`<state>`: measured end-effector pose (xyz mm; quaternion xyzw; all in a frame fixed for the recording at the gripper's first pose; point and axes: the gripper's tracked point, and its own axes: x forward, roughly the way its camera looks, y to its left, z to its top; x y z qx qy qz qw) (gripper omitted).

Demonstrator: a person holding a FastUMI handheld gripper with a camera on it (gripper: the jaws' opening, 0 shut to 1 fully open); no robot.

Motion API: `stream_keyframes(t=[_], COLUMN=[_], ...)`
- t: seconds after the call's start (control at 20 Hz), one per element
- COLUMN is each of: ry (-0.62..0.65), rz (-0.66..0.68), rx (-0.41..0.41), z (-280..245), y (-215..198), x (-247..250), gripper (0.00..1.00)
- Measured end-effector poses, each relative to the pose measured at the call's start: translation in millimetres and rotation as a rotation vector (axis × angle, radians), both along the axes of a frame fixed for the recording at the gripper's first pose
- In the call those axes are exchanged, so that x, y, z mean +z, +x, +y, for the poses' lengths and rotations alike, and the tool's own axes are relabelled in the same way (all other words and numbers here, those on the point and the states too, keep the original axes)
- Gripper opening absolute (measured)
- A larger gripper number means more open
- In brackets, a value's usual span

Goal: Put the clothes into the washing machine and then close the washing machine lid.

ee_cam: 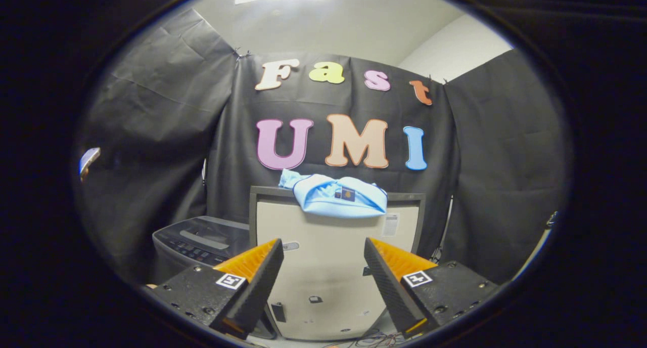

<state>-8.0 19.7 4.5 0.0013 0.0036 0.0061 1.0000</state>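
A light blue garment is draped over the top edge of a raised washing machine lid, which stands upright straight ahead. The machine's dark control panel shows to the left of the lid. My gripper is open, its two fingers spread wide with nothing between them. The garment hangs beyond and above the fingertips, at some distance. The tub opening lies hidden below the fingers.
Black cloth walls close the booth behind and on both sides of the machine. A thin dark cable runs down just right of the lid. A pale object sticks out of the cloth far off to the left.
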Motion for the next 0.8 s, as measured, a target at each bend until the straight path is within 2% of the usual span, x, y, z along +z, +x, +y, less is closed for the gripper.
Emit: stream_keyframes(t=[0.8], ry=[0.023], rz=[-0.014], rx=[0.016], z=[5.1], y=[4.5], x=[-0.3], gripper=[0.97])
